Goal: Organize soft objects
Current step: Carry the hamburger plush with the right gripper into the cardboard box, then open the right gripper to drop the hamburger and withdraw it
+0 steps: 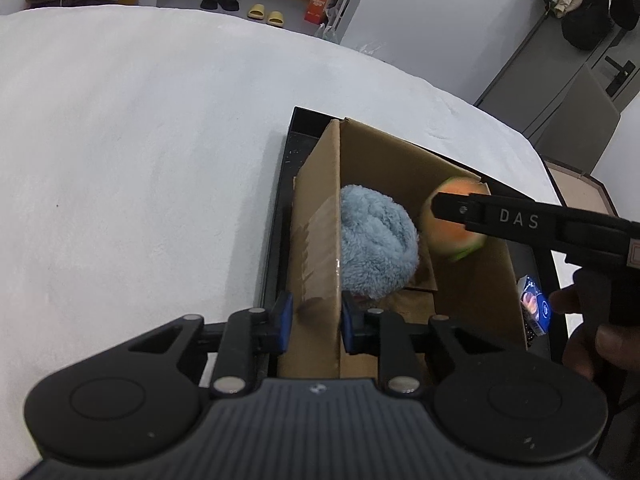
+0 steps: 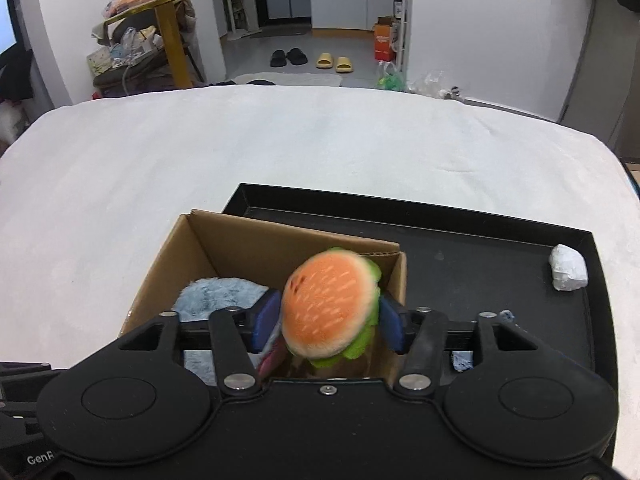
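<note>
A cardboard box (image 1: 400, 168) stands in a black tray (image 1: 294, 128) on a white padded surface. My left gripper (image 1: 316, 320) is shut on the box's near left wall, one blue pad on each side. A fluffy blue plush (image 1: 376, 240) lies inside the box. A burger plush (image 2: 332, 304), blurred, hangs over the box's right half between the blue pads (image 2: 266, 320) of my right gripper (image 2: 328, 322). The pads stand just off its sides, so the gripper is open. In the left wrist view one finger (image 1: 500, 216) of that gripper crosses in front of the burger plush (image 1: 444, 240).
A white crumpled lump (image 2: 568, 268) lies at the far right of the tray (image 2: 480, 248), and a bit of blue cloth (image 2: 464, 360) near my right finger. A small printed packet (image 1: 534, 308) sits beside the box. A person's hand (image 1: 600, 344) holds the right gripper. Slippers lie on the floor beyond.
</note>
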Action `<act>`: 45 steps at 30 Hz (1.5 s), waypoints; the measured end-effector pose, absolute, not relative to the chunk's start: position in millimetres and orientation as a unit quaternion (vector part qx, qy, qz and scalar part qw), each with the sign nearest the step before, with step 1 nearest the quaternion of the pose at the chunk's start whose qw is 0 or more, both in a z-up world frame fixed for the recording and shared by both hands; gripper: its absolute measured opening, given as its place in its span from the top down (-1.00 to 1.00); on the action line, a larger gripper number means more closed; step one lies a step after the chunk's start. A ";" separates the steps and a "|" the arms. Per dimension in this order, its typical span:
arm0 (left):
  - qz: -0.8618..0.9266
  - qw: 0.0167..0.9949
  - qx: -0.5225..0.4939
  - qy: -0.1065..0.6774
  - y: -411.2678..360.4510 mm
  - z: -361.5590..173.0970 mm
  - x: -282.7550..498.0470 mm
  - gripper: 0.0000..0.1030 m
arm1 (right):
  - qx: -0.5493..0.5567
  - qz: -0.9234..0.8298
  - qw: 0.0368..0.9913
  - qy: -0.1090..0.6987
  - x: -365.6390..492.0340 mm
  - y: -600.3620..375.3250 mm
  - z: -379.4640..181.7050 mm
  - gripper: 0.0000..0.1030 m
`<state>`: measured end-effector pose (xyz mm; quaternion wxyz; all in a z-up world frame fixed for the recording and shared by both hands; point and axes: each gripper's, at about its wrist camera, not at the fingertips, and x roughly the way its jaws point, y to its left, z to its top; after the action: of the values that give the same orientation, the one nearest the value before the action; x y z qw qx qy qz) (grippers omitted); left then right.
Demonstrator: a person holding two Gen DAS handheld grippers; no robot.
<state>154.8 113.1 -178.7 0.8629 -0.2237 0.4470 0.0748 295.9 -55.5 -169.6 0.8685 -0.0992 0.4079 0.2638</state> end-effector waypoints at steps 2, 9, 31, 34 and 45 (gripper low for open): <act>0.075 0.863 -0.225 0.445 114.5 -177.2 151.7 0.55 | -0.097 0.268 0.868 0.405 294.2 -54.7 -166.9 -0.24; 0.083 0.862 -0.225 0.447 116.4 -176.8 151.4 0.53 | -0.081 0.251 0.880 0.395 289.1 -73.2 -151.6 -0.80; 0.111 0.861 -0.194 0.458 104.5 -169.7 155.1 -0.40 | -0.045 0.112 0.880 0.459 302.4 -212.8 -183.9 -1.00; 0.109 0.861 -0.187 0.460 100.9 -169.4 156.5 -0.42 | -0.036 0.108 0.879 0.464 304.2 -221.0 -190.1 -1.00; 0.123 0.861 -0.164 0.465 87.3 -167.3 165.5 -0.44 | 0.008 0.099 0.874 0.475 313.3 -247.6 -217.6 -0.99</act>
<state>165.5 87.3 -167.3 0.8611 -0.1636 0.4655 0.1230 313.3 -247.6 -217.6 0.8740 0.0082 0.4755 0.0994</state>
